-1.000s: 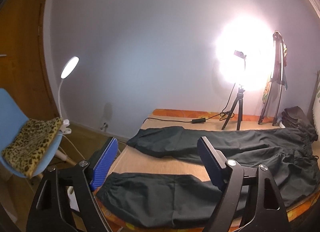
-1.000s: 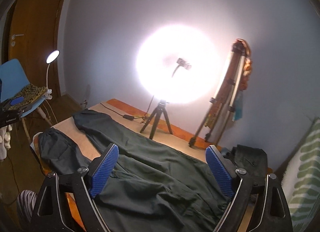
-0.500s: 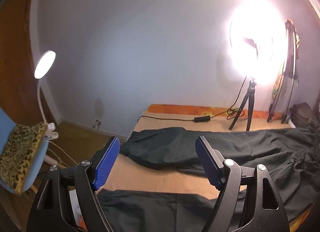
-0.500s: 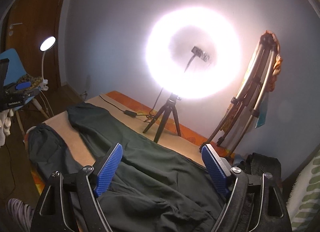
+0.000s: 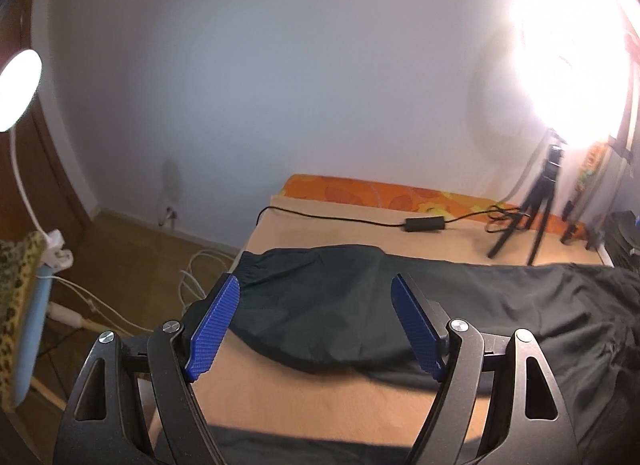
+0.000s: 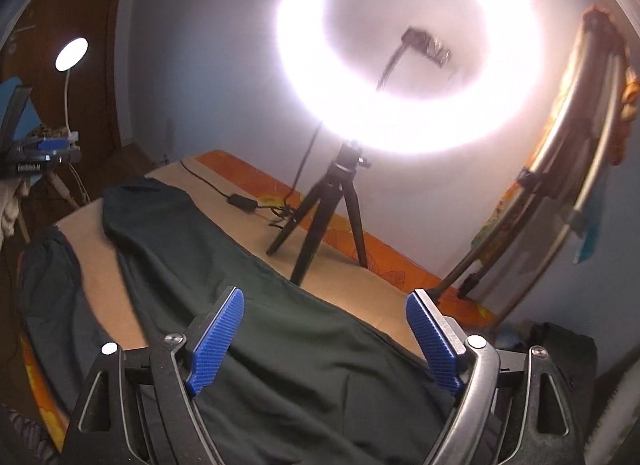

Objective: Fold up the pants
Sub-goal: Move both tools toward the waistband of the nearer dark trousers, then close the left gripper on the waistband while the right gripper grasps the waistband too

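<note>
item: dark pants, 1 pr, laid flat on tan-covered work surface, legs spread apart w/ bare surface between them. far leg runs across left wrist view, elastic cuff at its left end; near leg shows only as a dark strip at bottom edge. in right wrist view the upper part fills the foreground, legs trailing off to the left. judged: spread out so both ends can be reached at once for the 1st fold; fold not yet started.

left gripper: wide open, blue pads either side of the far leg's cuff end, above cloth, nothing held, no contact seen.

right gripper: jaws opening, wide apart, over the upper part of the pants; cloth lies below and between pads but not pinched.

misc: ring light on small tripod at back of surface, cable w/ inline box alongside; desk lamp off left. judged: kept at back edge, clear of the folding area.
</note>
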The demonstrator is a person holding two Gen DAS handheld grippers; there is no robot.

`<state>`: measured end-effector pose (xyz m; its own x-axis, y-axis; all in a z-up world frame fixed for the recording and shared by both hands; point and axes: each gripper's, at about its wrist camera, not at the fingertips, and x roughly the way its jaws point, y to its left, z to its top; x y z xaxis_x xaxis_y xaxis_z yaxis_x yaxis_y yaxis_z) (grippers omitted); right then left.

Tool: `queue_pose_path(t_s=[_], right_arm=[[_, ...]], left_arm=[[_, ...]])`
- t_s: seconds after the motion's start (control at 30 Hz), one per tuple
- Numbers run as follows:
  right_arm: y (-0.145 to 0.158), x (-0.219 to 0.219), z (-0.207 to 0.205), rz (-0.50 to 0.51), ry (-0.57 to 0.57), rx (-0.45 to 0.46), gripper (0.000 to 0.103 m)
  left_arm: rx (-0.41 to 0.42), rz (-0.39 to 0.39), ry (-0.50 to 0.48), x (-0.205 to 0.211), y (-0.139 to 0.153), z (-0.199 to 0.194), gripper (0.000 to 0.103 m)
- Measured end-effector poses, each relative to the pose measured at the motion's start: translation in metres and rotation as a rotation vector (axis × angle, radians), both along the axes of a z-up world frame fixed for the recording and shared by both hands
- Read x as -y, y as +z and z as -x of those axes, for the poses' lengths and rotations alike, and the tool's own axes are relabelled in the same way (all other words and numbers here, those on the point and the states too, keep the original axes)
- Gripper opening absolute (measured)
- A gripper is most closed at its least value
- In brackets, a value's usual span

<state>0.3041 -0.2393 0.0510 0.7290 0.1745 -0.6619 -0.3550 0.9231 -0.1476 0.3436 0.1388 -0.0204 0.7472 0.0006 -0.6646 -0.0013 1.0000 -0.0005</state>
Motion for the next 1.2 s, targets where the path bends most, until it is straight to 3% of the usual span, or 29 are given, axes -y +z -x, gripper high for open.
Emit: queue_pose_path(t_s=[0.2,0.53,0.83,1.0,1.07,1.2], right_arm=[[-0.039,0.008,-0.047,0.021,0.003,-0.08,0.088],[-0.109,0.0,-0.102,0.069,0.093,-0.218,0.083],[-0.141,-0.009,-0.126,0.075,0.136,-0.275,0.083],[-0.152,-0.002,-0.137,0.078,0.126,-0.288,0.083],[-0.155,0.0,-0.141,0.075,0.127,-0.293,0.083],[-0.164,0.007,-0.152,0.051,0.139,-0.325,0.084]], left_arm=[[-0.086,0.072,0.075,-0.045,-0.026,-0.057,0.08],[-0.255,0.056,0.169,-0.081,-0.109,-0.136,0.08],[-0.289,-0.055,0.155,-0.069,-0.146,-0.156,0.08],[-0.24,-0.085,0.16,-0.067,-0.148,-0.159,0.081],[-0.219,-0.092,0.148,-0.065,-0.148,-0.158,0.076],[-0.184,-0.048,0.112,-0.064,-0.148,-0.155,0.048]])
